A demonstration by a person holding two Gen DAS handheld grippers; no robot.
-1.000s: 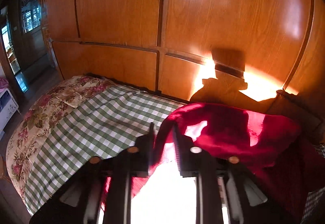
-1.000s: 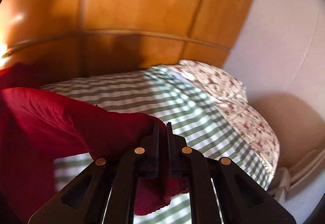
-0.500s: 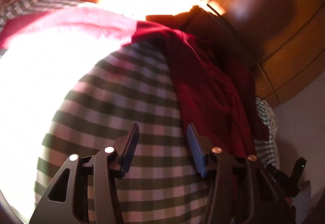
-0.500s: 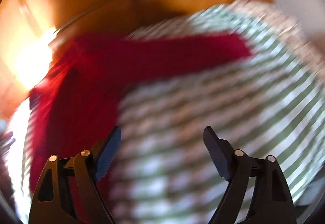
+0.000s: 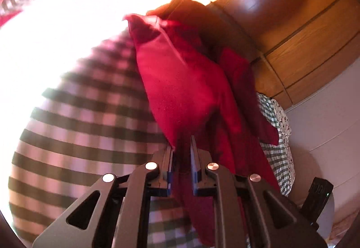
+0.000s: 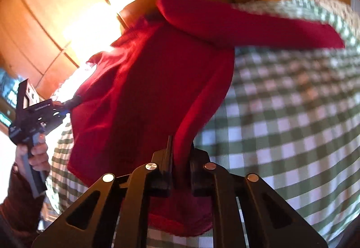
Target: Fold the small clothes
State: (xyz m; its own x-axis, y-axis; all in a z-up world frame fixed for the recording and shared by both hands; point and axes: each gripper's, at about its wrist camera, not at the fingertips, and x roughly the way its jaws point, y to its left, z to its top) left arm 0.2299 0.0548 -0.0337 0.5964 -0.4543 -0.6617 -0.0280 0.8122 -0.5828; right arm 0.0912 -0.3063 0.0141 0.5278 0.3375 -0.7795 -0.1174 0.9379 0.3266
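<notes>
Nearest, the left claw (image 5: 182, 146) is closed on the hem of a red garment (image 5: 180, 90), and the right claw (image 6: 181, 149) pinches another part of the same soft, deep-red cloth. The garment lies spread across a bed covered by a green-and-white checked sheet (image 6: 292, 124), one sleeve (image 6: 247, 23) stretched sideways. Beyond stand glossy orange wooden wardrobe panels (image 5: 303, 34), partly washed out by bright sunlight.

Sun glare whites out bed cover (image 5: 45, 29) upper left. Red garment (image 6: 157, 95) hem hidden behind right hand-held gripper (image 6: 181, 158); sleeve (image 6: 247, 23) tip motion-blurred.
</notes>
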